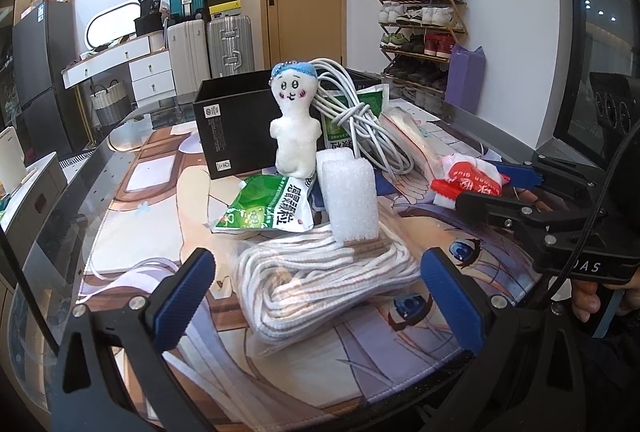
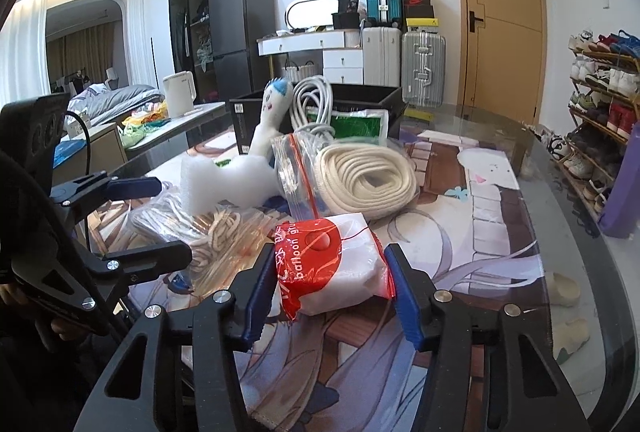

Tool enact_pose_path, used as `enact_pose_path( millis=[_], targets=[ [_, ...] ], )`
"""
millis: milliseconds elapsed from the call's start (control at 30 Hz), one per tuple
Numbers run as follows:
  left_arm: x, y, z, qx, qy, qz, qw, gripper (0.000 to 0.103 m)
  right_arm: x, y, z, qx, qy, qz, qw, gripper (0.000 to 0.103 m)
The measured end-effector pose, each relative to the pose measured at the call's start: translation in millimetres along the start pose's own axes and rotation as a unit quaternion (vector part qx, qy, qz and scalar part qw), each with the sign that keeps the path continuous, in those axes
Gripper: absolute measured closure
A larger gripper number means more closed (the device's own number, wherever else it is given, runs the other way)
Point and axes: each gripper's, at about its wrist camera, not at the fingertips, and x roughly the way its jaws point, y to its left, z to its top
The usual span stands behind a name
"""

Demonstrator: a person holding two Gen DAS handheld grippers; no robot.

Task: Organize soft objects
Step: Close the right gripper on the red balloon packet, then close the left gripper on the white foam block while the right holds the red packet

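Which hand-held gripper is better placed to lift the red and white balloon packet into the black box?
Right. The right hand-held gripper already has the balloon packet between its fingers; the left hand-held gripper is open around bagged rope. The black box lies ahead.
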Motion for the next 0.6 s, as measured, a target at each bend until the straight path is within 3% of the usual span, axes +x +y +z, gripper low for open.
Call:
enact_pose_path(
  millis=[600],
  targets=[
    [-9, -3, 15, 0.01, -0.031, -0.011, 0.9994, 0.001, -21, -11, 7, 0.018, -0.044, -0.016, 0.999, 0.049]
  ],
)
